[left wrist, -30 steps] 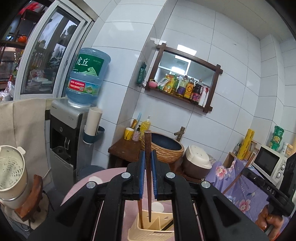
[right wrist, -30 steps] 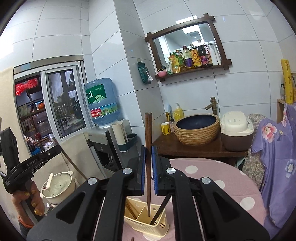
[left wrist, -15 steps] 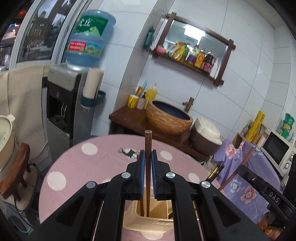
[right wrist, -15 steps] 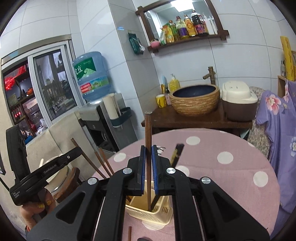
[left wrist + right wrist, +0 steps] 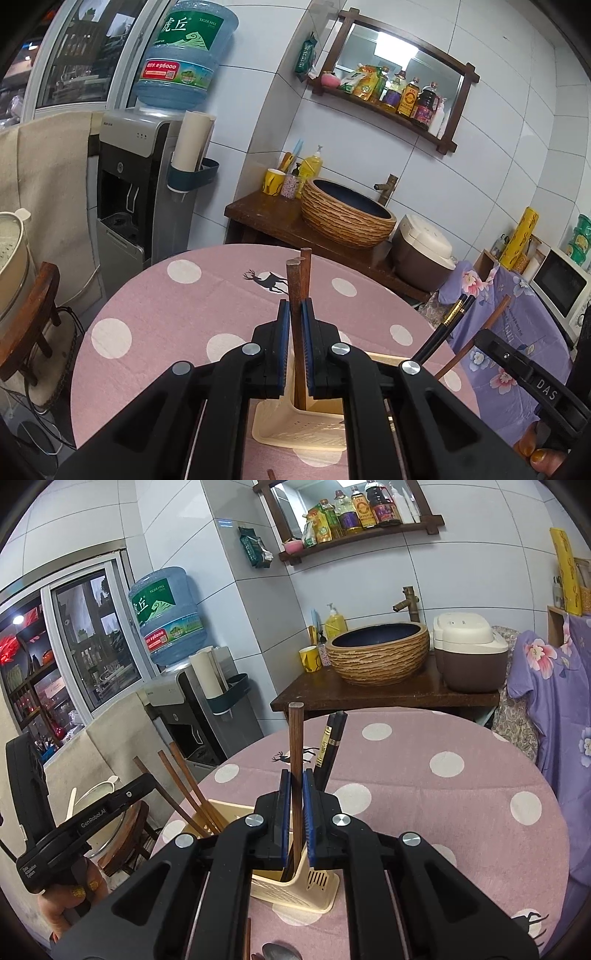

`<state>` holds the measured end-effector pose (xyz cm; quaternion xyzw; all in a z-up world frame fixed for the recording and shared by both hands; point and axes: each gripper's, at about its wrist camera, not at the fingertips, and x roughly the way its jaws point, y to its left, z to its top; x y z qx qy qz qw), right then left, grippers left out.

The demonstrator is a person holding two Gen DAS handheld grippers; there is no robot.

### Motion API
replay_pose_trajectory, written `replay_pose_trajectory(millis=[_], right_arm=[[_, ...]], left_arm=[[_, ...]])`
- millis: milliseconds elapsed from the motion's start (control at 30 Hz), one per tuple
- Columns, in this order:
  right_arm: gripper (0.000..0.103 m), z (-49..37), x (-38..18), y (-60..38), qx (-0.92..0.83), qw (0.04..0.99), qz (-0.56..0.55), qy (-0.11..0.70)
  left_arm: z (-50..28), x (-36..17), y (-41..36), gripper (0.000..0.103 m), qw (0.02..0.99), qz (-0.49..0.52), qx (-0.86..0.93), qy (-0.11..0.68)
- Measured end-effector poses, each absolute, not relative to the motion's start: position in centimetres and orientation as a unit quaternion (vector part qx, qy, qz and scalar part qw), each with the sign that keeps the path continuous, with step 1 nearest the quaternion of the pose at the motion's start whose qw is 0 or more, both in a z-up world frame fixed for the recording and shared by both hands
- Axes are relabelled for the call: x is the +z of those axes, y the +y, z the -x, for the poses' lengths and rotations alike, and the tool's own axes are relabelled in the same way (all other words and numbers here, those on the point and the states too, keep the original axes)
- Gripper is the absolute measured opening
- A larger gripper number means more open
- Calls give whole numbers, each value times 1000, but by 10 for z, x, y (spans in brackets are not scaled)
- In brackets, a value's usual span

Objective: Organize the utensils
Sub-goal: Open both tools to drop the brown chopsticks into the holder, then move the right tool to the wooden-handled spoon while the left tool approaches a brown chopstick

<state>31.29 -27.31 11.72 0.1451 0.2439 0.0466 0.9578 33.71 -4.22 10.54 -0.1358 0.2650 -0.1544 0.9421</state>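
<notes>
The left hand-held gripper (image 5: pixel 294 325) clenches a brown chopstick (image 5: pixel 293 291) held upright, lower end inside the cream utensil holder (image 5: pixel 295 428) on the bench (image 5: pixel 177 314). The right hand-held gripper (image 5: pixel 295 797) likewise grasps a vertical wooden chopstick (image 5: pixel 295 746) over that holder.

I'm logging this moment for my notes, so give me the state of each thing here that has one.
left gripper: jaws shut on a brown chopstick, upright over the caddy.
right gripper: jaws shut on a brown chopstick, lower end inside the caddy.
cream utensil caddy: upright, holding chopsticks.
black chopsticks: leaning in the caddy.
</notes>
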Motion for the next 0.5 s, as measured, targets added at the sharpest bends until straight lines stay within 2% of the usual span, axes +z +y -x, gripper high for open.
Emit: replay_pose_trajectory(millis=[67, 133, 200, 233, 267, 300, 333, 400, 500], right_arm=[[7, -312, 117, -273, 48, 959, -142, 241], [8, -310, 116, -273, 48, 960, -140, 238], [9, -308, 114, -272, 47, 960, -137, 239], [13, -306, 113, -272, 47, 961, -134, 238], [16, -305, 112, -271, 46, 962, -132, 236], [28, -302, 110, -271, 44, 963, -130, 234], [34, -299, 110, -271, 42, 963, -128, 232], [37, -293, 108, -271, 36, 966, -123, 226], [38, -282, 104, -271, 25, 969, -110, 220]], left_arm=[[-337, 104, -40, 9, 940, 145, -158, 266], [-337, 102, -39, 15, 937, 146, -163, 273], [-332, 99, -36, 46, 936, 153, -163, 271], [-328, 98, -34, 51, 936, 158, -163, 268], [-324, 97, -32, 53, 937, 161, -163, 264], [-320, 96, -32, 54, 937, 158, -163, 264], [-317, 94, -32, 55, 938, 153, -164, 266], [-309, 89, -32, 63, 938, 140, -164, 272], [-299, 78, -32, 64, 936, 121, -164, 286]])
